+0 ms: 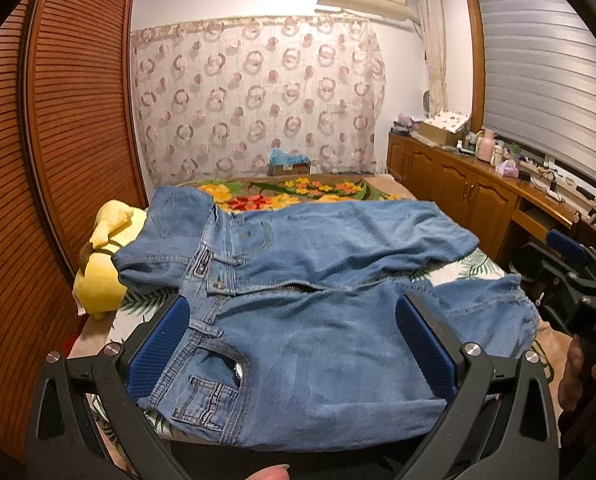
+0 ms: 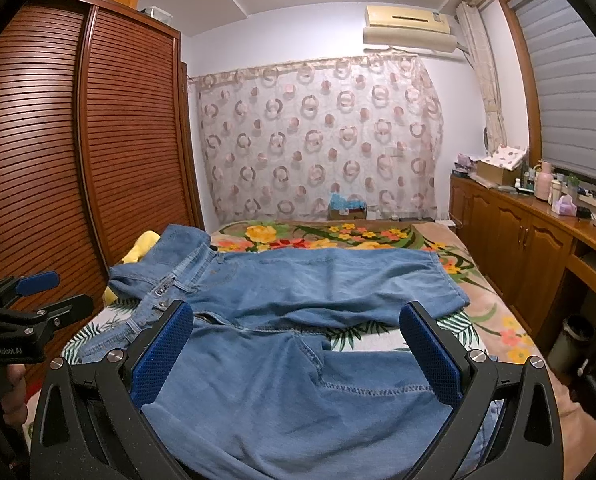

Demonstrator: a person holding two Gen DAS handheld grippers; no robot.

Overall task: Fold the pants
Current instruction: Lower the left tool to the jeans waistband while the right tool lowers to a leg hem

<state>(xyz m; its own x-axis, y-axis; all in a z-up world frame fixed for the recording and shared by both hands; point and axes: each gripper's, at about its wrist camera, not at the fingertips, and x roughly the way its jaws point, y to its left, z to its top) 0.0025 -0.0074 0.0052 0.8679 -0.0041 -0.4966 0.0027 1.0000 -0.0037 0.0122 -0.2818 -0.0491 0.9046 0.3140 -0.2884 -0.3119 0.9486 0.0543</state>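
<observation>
The bed [image 2: 494,312] with its flowered cover carries my blue pants [image 1: 318,280], spread flat, waist toward nine o'clock, legs toward three. A yellow plush toy [image 1: 101,264] lies at ten o'clock. My left gripper [image 1: 293,344] and right gripper [image 2: 298,348] both gape wide above the denim, gripping nothing.

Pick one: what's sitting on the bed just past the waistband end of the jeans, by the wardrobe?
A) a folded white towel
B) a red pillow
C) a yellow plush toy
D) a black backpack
C: a yellow plush toy lies at the bed's edge beside the slatted wooden wardrobe, with the waistband end of the jeans draped partly over it. The right wrist view shows it too, peeking out behind the denim.
</observation>
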